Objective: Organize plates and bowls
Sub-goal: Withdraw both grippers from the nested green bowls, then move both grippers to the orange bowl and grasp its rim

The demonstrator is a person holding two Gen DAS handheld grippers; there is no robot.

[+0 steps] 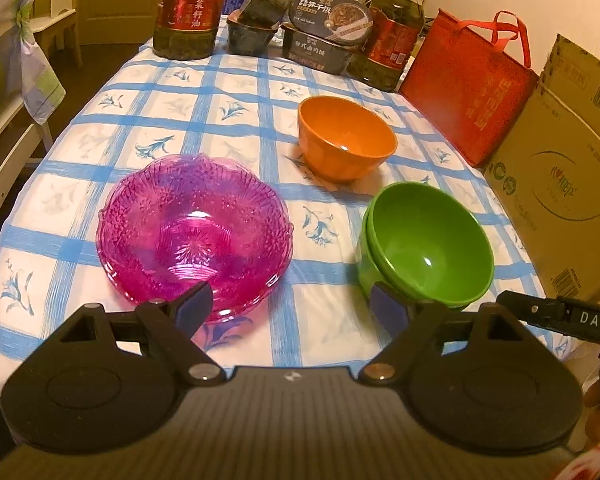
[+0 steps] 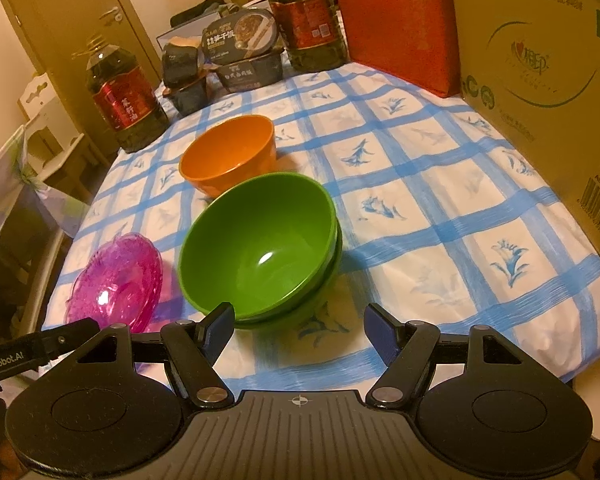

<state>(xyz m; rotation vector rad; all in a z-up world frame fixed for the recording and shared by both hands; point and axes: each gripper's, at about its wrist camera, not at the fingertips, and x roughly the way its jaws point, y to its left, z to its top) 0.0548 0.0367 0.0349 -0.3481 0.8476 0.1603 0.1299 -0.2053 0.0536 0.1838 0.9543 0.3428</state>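
A pink glass plate (image 1: 196, 232) sits on the blue-checked tablecloth (image 1: 236, 92) at near left; it also shows in the right wrist view (image 2: 116, 280). Two green bowls (image 1: 428, 244) are nested at near right and also show in the right wrist view (image 2: 260, 244). An orange bowl (image 1: 346, 138) stands behind them, seen too in the right wrist view (image 2: 230, 156). My left gripper (image 1: 292, 308) is open and empty, just in front of the plate and the green bowls. My right gripper (image 2: 300, 332) is open and empty, just in front of the green bowls.
Two oil bottles (image 1: 192, 8) (image 1: 392, 44), dark food boxes (image 1: 328, 36), a red bag (image 1: 468, 84) and a cardboard box (image 1: 560, 176) line the far and right sides. A chair (image 1: 16, 72) stands left of the table.
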